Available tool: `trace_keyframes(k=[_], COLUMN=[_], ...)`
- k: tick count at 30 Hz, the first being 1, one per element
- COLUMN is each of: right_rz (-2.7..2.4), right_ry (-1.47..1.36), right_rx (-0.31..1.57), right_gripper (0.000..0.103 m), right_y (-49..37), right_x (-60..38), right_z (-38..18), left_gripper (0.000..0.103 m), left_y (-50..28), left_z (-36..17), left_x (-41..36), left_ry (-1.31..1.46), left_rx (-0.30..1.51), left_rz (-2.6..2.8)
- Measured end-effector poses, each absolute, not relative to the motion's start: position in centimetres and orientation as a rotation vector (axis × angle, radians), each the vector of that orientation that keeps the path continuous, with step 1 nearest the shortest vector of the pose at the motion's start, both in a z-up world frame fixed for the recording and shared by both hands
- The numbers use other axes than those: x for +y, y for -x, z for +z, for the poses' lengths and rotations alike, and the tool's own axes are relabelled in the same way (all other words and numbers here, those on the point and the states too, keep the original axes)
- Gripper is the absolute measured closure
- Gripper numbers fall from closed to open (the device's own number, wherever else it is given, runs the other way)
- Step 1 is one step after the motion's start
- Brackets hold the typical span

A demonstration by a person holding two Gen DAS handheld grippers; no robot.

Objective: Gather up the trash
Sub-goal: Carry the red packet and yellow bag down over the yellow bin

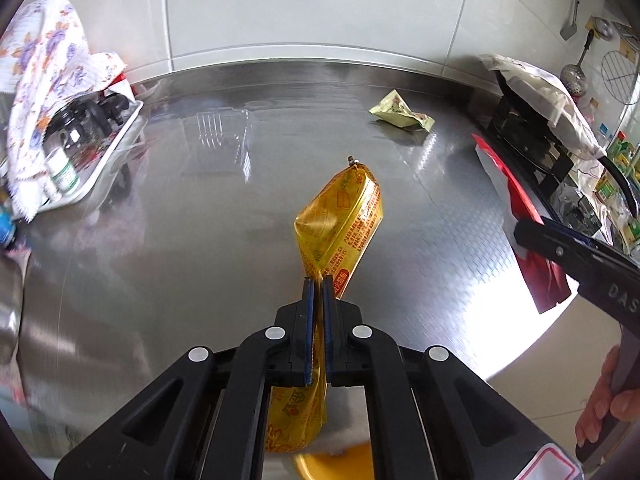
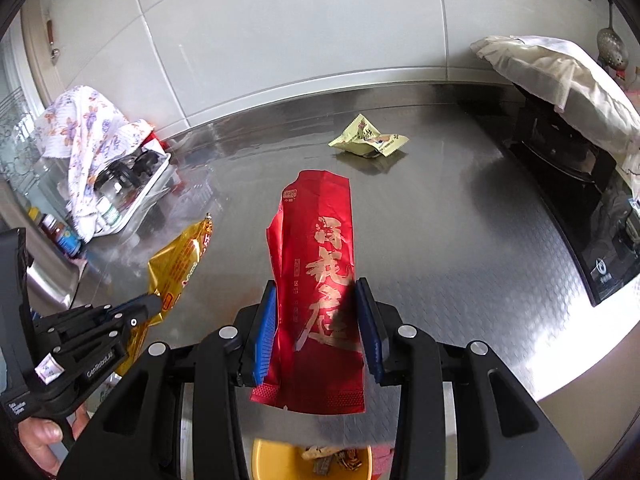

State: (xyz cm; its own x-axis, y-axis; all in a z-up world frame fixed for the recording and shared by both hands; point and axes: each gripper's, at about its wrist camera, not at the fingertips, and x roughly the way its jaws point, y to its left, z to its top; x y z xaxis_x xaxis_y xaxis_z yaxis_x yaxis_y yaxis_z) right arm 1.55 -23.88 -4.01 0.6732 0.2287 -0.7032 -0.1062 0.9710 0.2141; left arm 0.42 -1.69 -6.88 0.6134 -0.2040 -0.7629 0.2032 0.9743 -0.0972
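Observation:
My left gripper is shut on a yellow sausage wrapper and holds it above the steel counter; the wrapper also shows in the right wrist view. My right gripper is shut on a red foil packet, its jaws wide apart around the packet's sides; the packet also shows in the left wrist view. A pale green crumpled wrapper lies on the counter toward the back; it also shows in the left wrist view. A yellow bowl holding scraps sits below my right gripper.
A white tray with bottles and a glass pot under a flowered cloth stands at the left. A black gas stove with a cloth-covered pan is at the right. The tiled wall is behind.

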Motion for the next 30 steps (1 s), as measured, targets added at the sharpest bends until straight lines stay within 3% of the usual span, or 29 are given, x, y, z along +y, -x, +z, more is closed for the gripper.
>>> trace_keyframes(k=[16, 22, 30], right_rz=[0.389, 0.438, 0.498], right_ry=[-0.110, -0.079, -0.028], right_rx=[0.866, 0.956, 1.181], right_gripper=[0.064, 0.063, 0.063], right_y=[11.7, 15.4, 16.1], right_x=[-27.9, -27.8, -25.9], right_z=[-5.7, -8.7, -16.8], left_gripper=[0.098, 0.098, 0.098], left_y=[13.9, 16.5, 16.1], left_z=[-8.8, -12.6, -20.5], left_x=[-6.0, -5.6, -4.1], left_ry=[-0.094, -0.159, -0.249], left_rx=[0.938, 1.035, 1.205], left_rz=[-0.236, -0.286, -0.390])
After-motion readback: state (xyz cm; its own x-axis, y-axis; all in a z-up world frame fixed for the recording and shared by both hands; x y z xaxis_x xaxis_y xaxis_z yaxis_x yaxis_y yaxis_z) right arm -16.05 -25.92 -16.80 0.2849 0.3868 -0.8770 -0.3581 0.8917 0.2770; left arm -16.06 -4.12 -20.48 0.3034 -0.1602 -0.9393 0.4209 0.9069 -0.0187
